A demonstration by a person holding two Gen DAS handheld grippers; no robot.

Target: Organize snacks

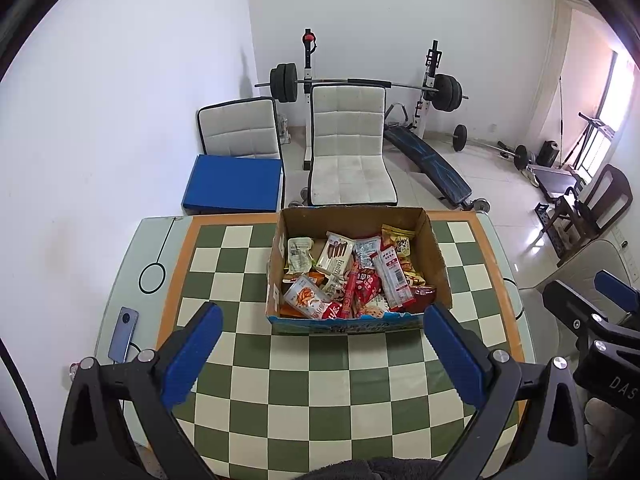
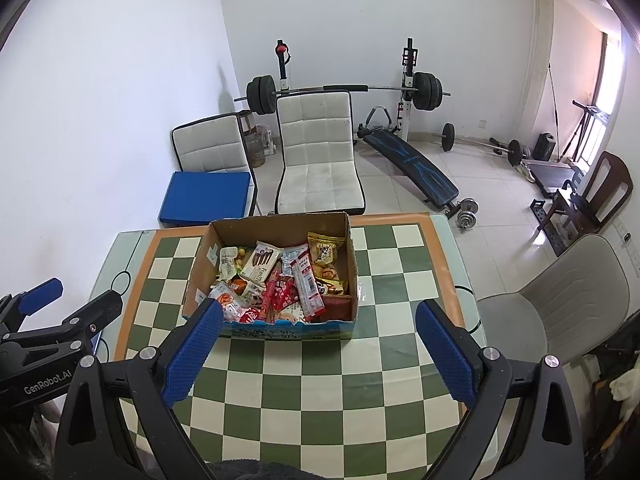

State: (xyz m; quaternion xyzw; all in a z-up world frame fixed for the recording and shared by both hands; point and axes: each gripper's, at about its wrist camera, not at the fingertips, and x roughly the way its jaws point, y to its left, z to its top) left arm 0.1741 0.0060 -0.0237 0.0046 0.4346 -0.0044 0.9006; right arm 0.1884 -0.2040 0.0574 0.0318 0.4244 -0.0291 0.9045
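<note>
Overhead, two grippers, left gripper (image 1: 322, 330) and right gripper (image 2: 318, 326), hover spread wide and empty at 6 o'clock of one cardboard box (image 1: 434, 248) heaped with snack packets (image 1: 348, 280) on one checkered table (image 1: 320, 380)

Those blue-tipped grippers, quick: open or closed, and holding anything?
Left gripper: open, holding nothing, short of the snack box.
Right gripper: open, holding nothing.

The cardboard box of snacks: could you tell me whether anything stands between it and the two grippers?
Nothing visible does. Only bare checkered tablecloth lies between the open left gripper and right gripper and the cardboard box. Its near wall is low, so the snack packets are exposed from above.
</note>
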